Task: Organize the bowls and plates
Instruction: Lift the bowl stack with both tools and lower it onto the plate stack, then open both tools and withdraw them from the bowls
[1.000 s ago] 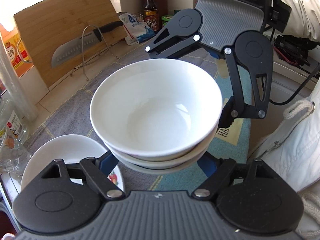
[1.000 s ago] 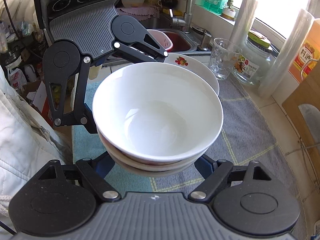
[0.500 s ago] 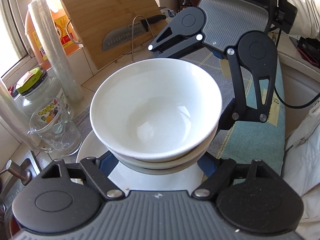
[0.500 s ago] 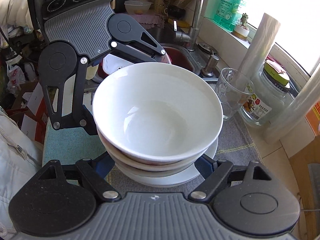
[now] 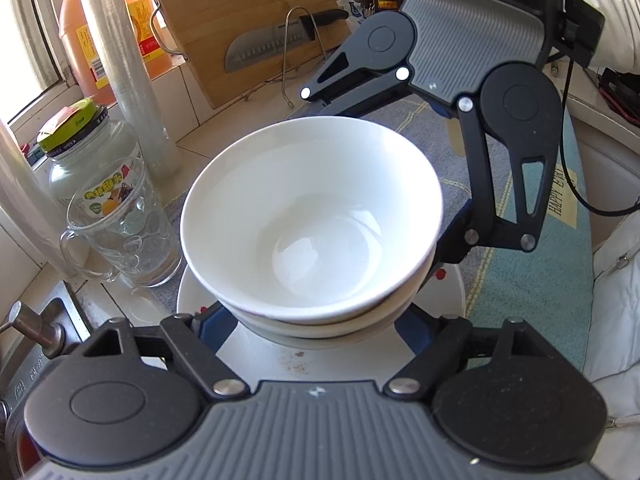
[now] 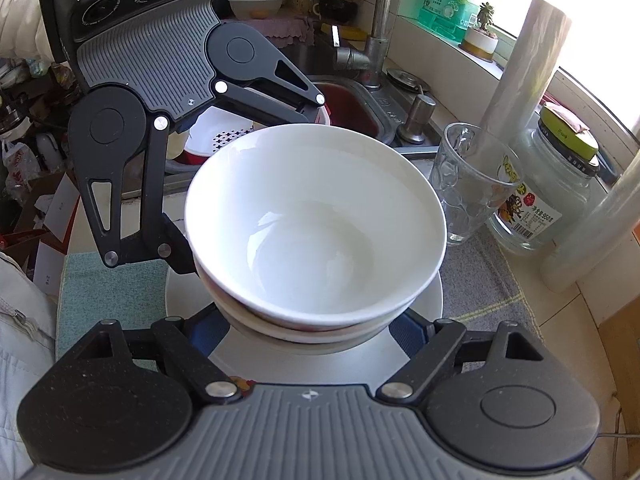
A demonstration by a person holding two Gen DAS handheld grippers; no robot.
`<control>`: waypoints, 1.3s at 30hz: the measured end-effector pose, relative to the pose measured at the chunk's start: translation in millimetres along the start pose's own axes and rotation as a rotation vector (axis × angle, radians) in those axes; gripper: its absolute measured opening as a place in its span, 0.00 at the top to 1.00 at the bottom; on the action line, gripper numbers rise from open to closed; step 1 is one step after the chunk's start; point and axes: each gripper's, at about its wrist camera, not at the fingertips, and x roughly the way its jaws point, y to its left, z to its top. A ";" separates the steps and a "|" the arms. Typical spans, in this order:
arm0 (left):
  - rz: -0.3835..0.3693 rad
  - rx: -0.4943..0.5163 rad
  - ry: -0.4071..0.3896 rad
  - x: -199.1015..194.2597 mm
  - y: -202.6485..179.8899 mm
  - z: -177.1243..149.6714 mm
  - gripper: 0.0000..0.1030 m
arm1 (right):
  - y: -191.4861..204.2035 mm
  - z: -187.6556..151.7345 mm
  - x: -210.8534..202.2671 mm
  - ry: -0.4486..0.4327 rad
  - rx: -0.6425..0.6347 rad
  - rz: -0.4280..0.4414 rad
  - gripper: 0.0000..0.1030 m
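Note:
A stack of white bowls (image 5: 312, 224) fills the middle of both wrist views (image 6: 316, 224). My left gripper (image 5: 316, 332) and my right gripper (image 6: 316, 336) face each other and each is closed around the stack from opposite sides. The fingertips are hidden under the bowls. The stack hangs just over a white plate (image 5: 320, 360) with a fruit print, which also shows in the right wrist view (image 6: 424, 300). I cannot tell whether the stack touches the plate. The plate lies on a grey and teal mat (image 5: 540, 280).
A glass mug (image 5: 120, 228), a glass jar (image 5: 80, 148) with a green lid and a cling-film roll (image 5: 128, 68) stand close beside the plate. A sink (image 6: 352, 108) with a tap lies behind. A cutting board and knife (image 5: 276, 40) lean at the wall.
Both grippers carried the bowl stack sideways along the counter toward the sink, from beside the plate to right over it, and lower.

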 end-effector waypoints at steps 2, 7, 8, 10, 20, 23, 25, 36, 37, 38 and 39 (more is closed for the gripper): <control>-0.001 0.002 0.001 0.1 1.7 -0.4 0.18 | -2.1 0.3 1.8 0.001 0.014 -0.001 0.13; -0.007 -0.009 0.002 1.4 6.5 -2.1 0.18 | -6.2 1.1 5.8 0.004 0.043 0.000 0.13; -0.007 -0.009 0.003 0.7 5.8 -2.9 0.18 | -6.3 1.1 6.7 0.005 0.046 0.000 0.13; -0.004 -0.003 0.004 1.1 5.8 -2.9 0.18 | -5.4 0.8 7.3 0.007 0.050 -0.004 0.13; 0.012 0.011 -0.011 0.4 1.6 -2.4 0.18 | -7.4 -0.3 7.8 0.010 0.086 -0.010 0.13; 0.015 0.015 -0.018 -0.3 0.7 -3.9 0.18 | -7.7 -0.5 7.8 0.010 0.094 -0.012 0.13; 0.019 0.022 -0.020 -1.1 -0.6 -4.8 0.18 | -6.2 0.4 8.1 0.017 0.096 -0.020 0.13; 0.072 0.034 -0.084 -17.4 -16.1 -18.4 0.05 | 8.8 -2.4 0.7 0.015 0.147 -0.104 0.01; 0.088 0.028 -0.092 -19.7 -18.6 -19.8 0.05 | 10.5 -3.3 -0.4 0.012 0.154 -0.112 0.01; 0.102 0.016 -0.103 -23.2 -21.3 -21.4 0.05 | 12.6 -4.5 -2.5 0.004 0.163 -0.116 0.01; 0.112 0.001 -0.117 -27.4 -23.5 -22.9 0.05 | 14.4 -5.4 -4.7 0.000 0.172 -0.119 0.01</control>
